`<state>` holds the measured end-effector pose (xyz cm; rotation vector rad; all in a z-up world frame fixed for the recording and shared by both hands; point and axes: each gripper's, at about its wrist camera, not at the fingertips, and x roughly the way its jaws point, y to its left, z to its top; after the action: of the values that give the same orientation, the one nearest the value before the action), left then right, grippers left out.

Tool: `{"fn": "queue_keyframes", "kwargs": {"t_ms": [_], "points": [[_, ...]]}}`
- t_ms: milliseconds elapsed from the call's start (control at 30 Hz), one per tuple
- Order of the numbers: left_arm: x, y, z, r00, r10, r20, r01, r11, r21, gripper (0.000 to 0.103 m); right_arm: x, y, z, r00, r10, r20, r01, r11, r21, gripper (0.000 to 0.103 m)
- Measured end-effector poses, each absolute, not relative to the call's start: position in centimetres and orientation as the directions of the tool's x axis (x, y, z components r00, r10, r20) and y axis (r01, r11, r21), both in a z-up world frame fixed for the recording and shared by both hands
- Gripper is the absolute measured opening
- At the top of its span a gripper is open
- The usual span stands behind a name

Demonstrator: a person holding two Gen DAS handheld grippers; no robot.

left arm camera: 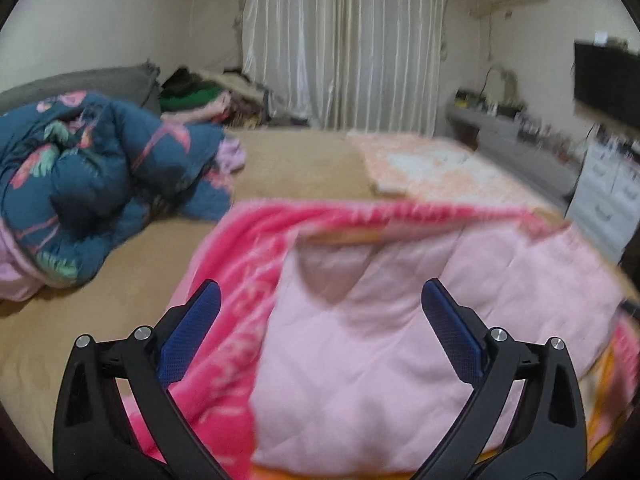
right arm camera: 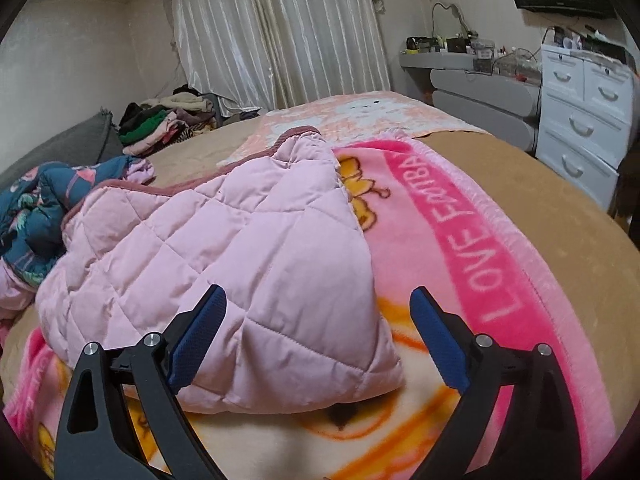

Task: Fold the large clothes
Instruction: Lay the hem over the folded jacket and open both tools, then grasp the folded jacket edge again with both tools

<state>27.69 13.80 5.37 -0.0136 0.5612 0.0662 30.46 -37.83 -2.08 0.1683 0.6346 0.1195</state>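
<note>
A light pink quilted garment [right arm camera: 240, 264] lies bunched on a bright pink fleece blanket [right arm camera: 460, 248] with white lettering and an orange cartoon print, spread on the tan bed [right arm camera: 532, 184]. In the left wrist view the garment [left arm camera: 380, 352] and blanket [left arm camera: 240, 264] are blurred. My right gripper [right arm camera: 318, 300] is open, its blue pads [right arm camera: 196, 340] on either side of the garment's near corner, just above it. My left gripper [left arm camera: 320, 296] is open over the garment, holding nothing.
A dark blue floral comforter [left arm camera: 92, 184] is heaped at the left of the bed. A peach patterned blanket [right arm camera: 360, 116] lies at the far side. Piled clothes [right arm camera: 160, 124] sit by the curtain. A grey desk [right arm camera: 480, 88] and white drawers [right arm camera: 584, 112] stand right.
</note>
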Motion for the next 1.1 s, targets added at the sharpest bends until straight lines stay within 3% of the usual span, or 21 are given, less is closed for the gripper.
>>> {"fn": "queue_keyframes", "kwargs": {"t_ms": [167,300,333,367,400,467,500,533,567,667,867,1100], "points": [[27.5,15.7,0.0,0.781,0.006,-0.625,-0.023,1.0,-0.019,0.094,31.7,-36.9,-2.3,0.784,0.111,-0.611,-0.071,0.993,0.089,0.093],[27.6,16.6,-3.3,0.728,-0.098,-0.679,0.015,0.992,-0.127,0.094,32.9,-36.0,-3.1,0.772,0.102,-0.628,-0.113,0.993,0.022,0.092],[27.5,16.4,-3.6,0.733,-0.093,-0.673,0.016,0.993,-0.121,0.084,33.1,-35.9,-3.3,0.769,0.104,-0.631,-0.122,0.992,0.014,0.091],[27.4,16.1,-3.9,0.735,-0.094,-0.672,0.022,0.993,-0.116,0.065,33.4,-35.8,-3.5,0.768,0.103,-0.632,-0.129,0.992,0.005,0.084],[27.3,15.5,-4.1,0.737,-0.08,-0.671,0.025,0.995,-0.092,0.057,33.7,-35.4,-3.8,0.764,0.104,-0.637,-0.139,0.99,-0.006,0.079],[27.4,14.6,-4.0,0.746,-0.065,-0.663,0.029,0.997,-0.066,0.032,34.1,-34.8,-4.1,0.762,0.096,-0.64,-0.146,0.989,-0.025,0.057],[27.5,14.2,-3.9,0.751,-0.061,-0.657,0.031,0.998,-0.057,0.027,34.3,-34.5,-4.2,0.762,0.085,-0.642,-0.143,0.989,-0.039,0.05],[27.6,13.8,-3.5,0.759,-0.051,-0.649,0.029,0.999,-0.045,0.019,34.7,-34.1,-4.2,0.76,0.082,-0.645,-0.143,0.989,-0.043,0.035],[27.8,13.6,-3.0,0.768,-0.038,-0.639,0.026,0.999,-0.029,0.016,34.9,-33.9,-4.0,0.763,0.077,-0.642,-0.14,0.989,-0.047,0.029],[29.0,13.6,-1.5,0.788,-0.019,-0.615,0.01,1.0,-0.019,0.014,35.7,-33.5,-2.3,0.791,0.064,-0.609,-0.136,0.988,-0.073,0.022],[32.4,14.3,1.2,0.815,-0.004,-0.579,-0.035,0.998,-0.056,0.013,39.7,-34.0,1.7,0.826,0.071,-0.559,-0.104,0.994,-0.028,0.019],[36.8,13.9,1.3,0.785,0.045,-0.618,-0.087,0.995,-0.039,0.013,45.5,-33.7,0.8,0.801,0.0,-0.599,-0.016,1.0,-0.021,0.019]]}}
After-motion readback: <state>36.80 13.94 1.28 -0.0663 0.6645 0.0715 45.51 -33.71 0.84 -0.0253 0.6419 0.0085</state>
